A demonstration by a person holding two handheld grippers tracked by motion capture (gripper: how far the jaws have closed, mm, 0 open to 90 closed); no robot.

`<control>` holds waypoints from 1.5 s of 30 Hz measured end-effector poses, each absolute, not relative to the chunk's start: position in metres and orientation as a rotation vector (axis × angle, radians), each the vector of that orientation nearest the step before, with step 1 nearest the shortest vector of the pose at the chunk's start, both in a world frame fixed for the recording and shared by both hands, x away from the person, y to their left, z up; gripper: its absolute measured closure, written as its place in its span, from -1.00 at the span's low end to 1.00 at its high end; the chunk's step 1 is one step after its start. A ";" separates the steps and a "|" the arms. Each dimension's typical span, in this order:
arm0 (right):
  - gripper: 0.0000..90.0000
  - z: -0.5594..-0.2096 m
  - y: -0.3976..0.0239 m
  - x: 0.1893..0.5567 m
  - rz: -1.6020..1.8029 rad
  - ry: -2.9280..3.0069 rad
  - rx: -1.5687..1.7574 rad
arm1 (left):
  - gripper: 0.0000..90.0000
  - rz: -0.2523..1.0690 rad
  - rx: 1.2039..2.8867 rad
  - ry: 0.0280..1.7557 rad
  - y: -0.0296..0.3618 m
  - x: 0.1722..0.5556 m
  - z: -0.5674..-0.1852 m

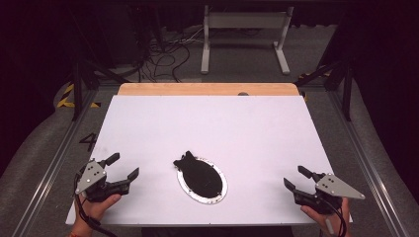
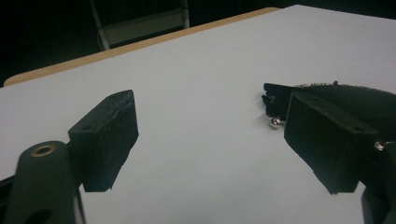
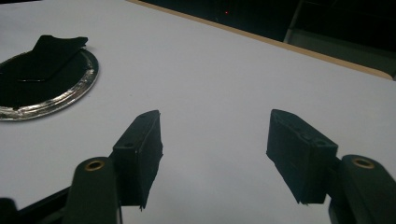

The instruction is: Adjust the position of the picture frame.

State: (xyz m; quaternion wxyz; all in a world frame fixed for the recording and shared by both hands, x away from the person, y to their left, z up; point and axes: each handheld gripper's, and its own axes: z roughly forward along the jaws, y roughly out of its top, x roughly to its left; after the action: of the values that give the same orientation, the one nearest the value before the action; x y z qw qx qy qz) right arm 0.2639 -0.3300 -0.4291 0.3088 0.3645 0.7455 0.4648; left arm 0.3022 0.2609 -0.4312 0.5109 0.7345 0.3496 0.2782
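One silver-rimmed plate (image 1: pixel 189 193) lies near the middle of the white bench (image 1: pixel 247 128), bearing one black cloth (image 1: pixel 197 175). Two tongs flank it, well apart: left tongs (image 1: pixel 123 167) and right tongs (image 1: pixel 296 178), both gaping and empty. The left gripper view adds one small metal ball (image 2: pixel 275 122) beside the cloth.

Open left tool (image 2: pixel 210 140) over white table (image 2: pixel 201 84), black object (image 2: pixel 345 93) beyond.
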 end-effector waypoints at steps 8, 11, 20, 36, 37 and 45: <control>-0.04 -0.431 -0.318 0.270 1.244 2.033 0.961 | -0.46 0.596 1.906 0.787 0.235 0.300 -0.439; 0.24 -0.431 -0.309 0.272 1.253 2.077 0.929 | -0.29 0.576 1.963 0.771 0.229 0.300 -0.444; 0.85 -0.433 -0.260 0.276 1.284 2.243 0.797 | 0.78 0.535 1.965 0.730 0.224 0.326 -0.429; 1.00 -0.452 -0.178 0.276 1.251 2.479 0.610 | 0.95 0.402 2.126 0.739 0.160 0.406 -0.449; 1.00 -0.454 -0.175 0.275 1.238 2.490 0.595 | 0.95 0.403 2.127 0.738 0.158 0.407 -0.450; 1.00 -0.463 -0.158 0.272 1.207 2.536 0.557 | 0.96 0.402 2.198 0.710 0.145 0.410 -0.456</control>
State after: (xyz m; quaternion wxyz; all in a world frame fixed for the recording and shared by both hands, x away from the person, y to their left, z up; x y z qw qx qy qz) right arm 0.2717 -0.1576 -0.4626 0.1389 0.1925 0.8771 0.4176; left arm 0.4104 0.1453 -0.4558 0.3881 0.8640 0.2791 0.1581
